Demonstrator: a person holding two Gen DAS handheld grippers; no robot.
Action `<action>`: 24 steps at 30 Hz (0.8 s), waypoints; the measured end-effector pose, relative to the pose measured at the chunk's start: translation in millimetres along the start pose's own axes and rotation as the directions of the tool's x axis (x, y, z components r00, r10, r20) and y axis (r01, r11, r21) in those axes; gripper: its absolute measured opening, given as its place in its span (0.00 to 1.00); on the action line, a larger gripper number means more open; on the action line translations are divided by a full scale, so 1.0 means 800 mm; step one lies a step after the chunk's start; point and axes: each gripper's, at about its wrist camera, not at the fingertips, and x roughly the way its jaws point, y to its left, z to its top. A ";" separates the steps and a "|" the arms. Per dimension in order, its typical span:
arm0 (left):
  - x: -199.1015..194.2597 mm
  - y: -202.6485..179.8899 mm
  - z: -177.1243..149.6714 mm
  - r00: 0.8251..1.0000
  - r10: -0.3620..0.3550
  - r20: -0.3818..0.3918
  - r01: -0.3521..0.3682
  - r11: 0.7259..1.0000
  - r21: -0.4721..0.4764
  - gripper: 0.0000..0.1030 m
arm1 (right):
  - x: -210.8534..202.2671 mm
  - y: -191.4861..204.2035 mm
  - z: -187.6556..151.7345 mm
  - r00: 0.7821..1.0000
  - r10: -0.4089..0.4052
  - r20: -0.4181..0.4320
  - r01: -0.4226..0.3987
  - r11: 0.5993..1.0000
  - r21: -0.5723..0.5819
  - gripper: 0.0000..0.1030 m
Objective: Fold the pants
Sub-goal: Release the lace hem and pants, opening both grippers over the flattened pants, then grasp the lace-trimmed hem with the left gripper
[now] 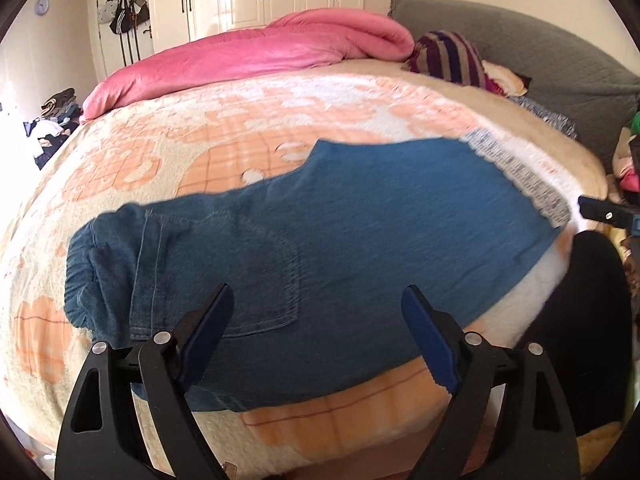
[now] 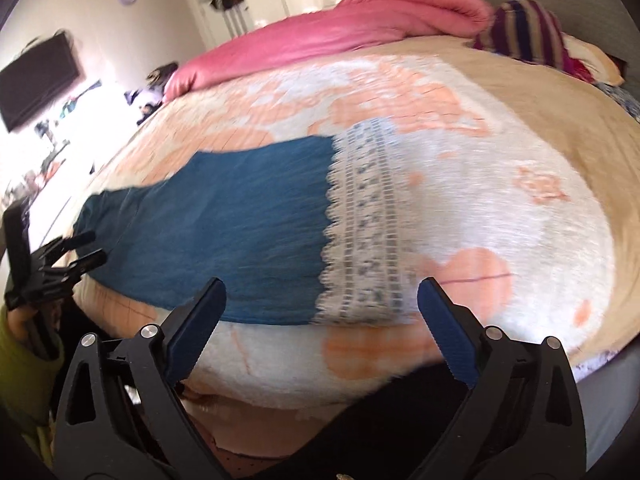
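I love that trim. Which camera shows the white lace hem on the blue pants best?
The right wrist view: the white lace hem runs full-length, near centre. The left wrist view shows it only as a blurred strip far right.

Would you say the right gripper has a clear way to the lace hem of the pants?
Probably yes: the right gripper is open, the lace hem lies flat on the blanket just ahead, and nothing lies between them.

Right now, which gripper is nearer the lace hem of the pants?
Right. The right gripper hangs open at the near bed edge, just short of the lace hem. The left gripper, also open, is over the back pocket near the waistband, at the pants' far end.
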 end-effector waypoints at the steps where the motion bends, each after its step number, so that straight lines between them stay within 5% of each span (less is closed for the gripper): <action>1: -0.002 -0.004 0.003 1.000 -0.010 0.003 0.010 1.000 -0.001 0.83 | -0.004 -0.006 -0.002 1.000 -0.005 0.008 0.005 1.000 0.016 0.89; 20: 0.052 -0.124 0.107 0.978 -0.203 -0.051 0.208 0.964 0.168 0.83 | -0.003 -0.034 -0.013 0.998 0.051 0.040 -0.055 0.991 0.119 0.89; 21: 0.058 -0.130 0.113 0.975 -0.213 -0.058 0.220 0.960 0.171 0.96 | -0.001 -0.033 -0.012 0.997 0.060 0.039 -0.064 0.991 0.120 0.89; 24: 0.078 -0.147 0.128 0.970 -0.231 -0.081 0.243 0.951 0.193 0.96 | 0.001 -0.033 -0.012 0.997 0.069 0.042 -0.074 0.989 0.130 0.89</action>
